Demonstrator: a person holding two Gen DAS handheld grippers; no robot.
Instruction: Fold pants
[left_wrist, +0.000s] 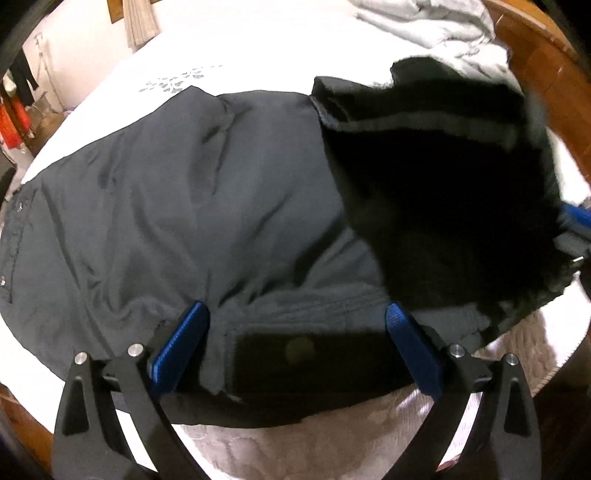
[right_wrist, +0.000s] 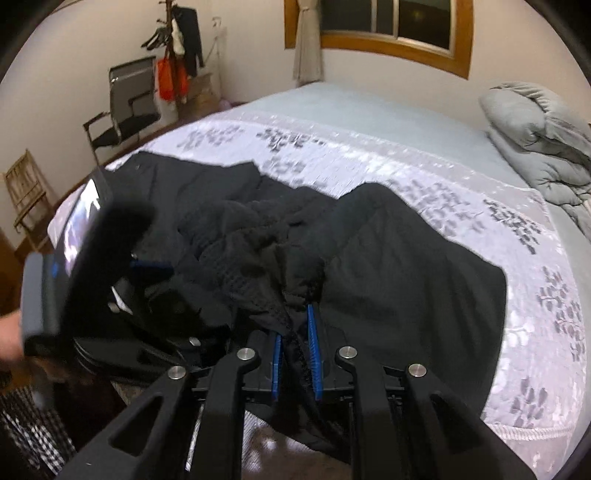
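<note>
Dark grey pants (left_wrist: 184, 203) lie spread on the bed, with the waistband and a dark patch near my left gripper (left_wrist: 297, 325). That gripper is open, its blue pads wide apart on either side of the patch and gripping nothing. A black, blurred part of the pants (left_wrist: 443, 192) hangs lifted over the right side. In the right wrist view my right gripper (right_wrist: 295, 332) is shut on a bunched fold of the pants (right_wrist: 288, 280), raised over the rest of the cloth (right_wrist: 406, 277). The left gripper's blurred body shows at the left there, with one of its blue fingers (right_wrist: 151, 264).
The bed (right_wrist: 369, 122) has a pale patterned cover. A crumpled grey duvet (right_wrist: 546, 147) lies at its far right. A wooden bed frame (left_wrist: 535, 62) rims the mattress. A black chair (right_wrist: 122, 114) and a coat rack (right_wrist: 177, 44) stand by the wall. A hand (right_wrist: 7, 332) shows at the left edge.
</note>
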